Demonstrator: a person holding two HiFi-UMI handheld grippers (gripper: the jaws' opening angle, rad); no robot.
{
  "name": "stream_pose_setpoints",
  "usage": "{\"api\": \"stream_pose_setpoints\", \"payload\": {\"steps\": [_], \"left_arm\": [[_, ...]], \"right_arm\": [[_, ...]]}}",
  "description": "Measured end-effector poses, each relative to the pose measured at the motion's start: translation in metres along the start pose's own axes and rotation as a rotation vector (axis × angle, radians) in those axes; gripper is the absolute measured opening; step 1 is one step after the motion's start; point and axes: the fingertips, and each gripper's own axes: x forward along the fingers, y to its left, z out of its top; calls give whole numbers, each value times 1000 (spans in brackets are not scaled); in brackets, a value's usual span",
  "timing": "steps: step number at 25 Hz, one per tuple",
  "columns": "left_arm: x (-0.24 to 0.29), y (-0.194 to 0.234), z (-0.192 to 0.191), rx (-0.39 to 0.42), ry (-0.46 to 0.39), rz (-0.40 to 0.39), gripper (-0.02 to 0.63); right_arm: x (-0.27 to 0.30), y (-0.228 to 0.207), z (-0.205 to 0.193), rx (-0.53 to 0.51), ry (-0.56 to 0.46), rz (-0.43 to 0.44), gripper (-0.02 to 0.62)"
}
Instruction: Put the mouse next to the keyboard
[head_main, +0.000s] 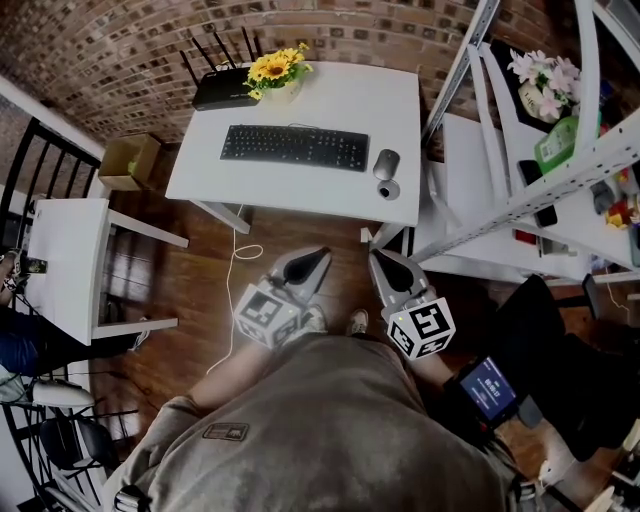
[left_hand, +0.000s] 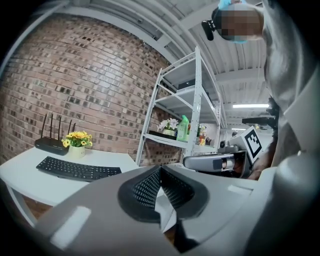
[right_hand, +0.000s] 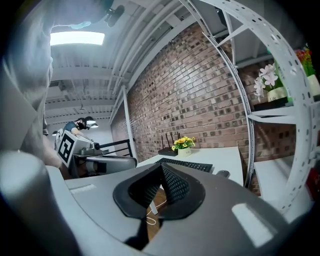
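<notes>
Grey mouse (right_hand: 223, 173), half hidden behind the right gripper (right_hand: 161, 166).

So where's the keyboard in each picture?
Head view: the keyboard is top middle, on the white desk.
Left gripper view: lower left.
Right gripper view: centre, small and far off.
Shared landmark: the yellow flowers behind it.

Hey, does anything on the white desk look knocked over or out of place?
Nothing stands out. The keyboard lies straight, the mouse sits by its right end, and the flower pot stands upright.
</notes>
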Motion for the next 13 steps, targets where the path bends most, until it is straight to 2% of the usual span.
{"api": "stream_pose_setpoints", "payload": {"steps": [13], "left_arm": [[5, 9, 0, -20, -16, -8, 2]], "right_arm": [[8, -2, 1, -2, -12, -11, 11]]}}
